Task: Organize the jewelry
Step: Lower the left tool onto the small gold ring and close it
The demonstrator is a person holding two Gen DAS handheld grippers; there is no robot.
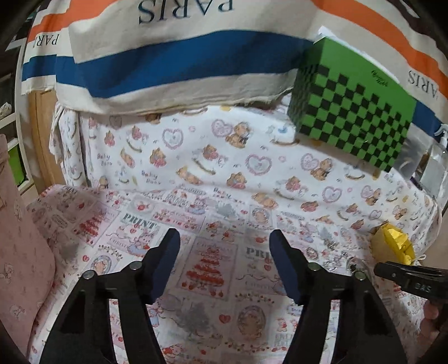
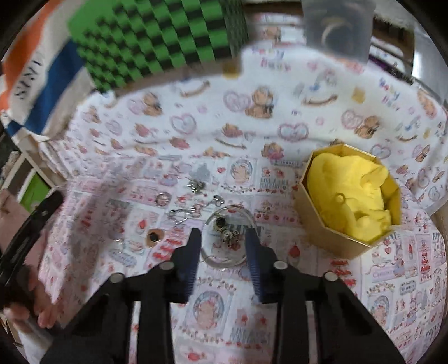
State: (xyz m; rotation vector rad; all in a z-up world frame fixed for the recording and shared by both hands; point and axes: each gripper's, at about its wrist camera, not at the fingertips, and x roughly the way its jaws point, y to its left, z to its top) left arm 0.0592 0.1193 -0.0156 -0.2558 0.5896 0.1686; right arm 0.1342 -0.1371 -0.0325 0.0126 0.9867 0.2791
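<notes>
A clear bangle (image 2: 229, 235) lies flat on the printed cloth with small dark earrings (image 2: 224, 226) inside its ring. My right gripper (image 2: 224, 238) is open, its jaws standing on either side of the bangle, apart from it. Silver chains and rings (image 2: 193, 196) lie scattered just beyond. A tan octagonal box (image 2: 347, 196) lined with yellow tissue stands to the right, with a small ring on the tissue. My left gripper (image 1: 224, 238) is open and empty over bare cloth; the jewelry (image 1: 336, 257) and the box (image 1: 392, 246) lie to its right.
A green and black checkered box (image 1: 352, 109) stands at the back, also in the right wrist view (image 2: 156, 36). A striped "PARIS" cloth (image 1: 173, 61) hangs behind. A pink cushion (image 1: 22, 252) lies at the left. A clear container (image 2: 336, 25) stands at the back right.
</notes>
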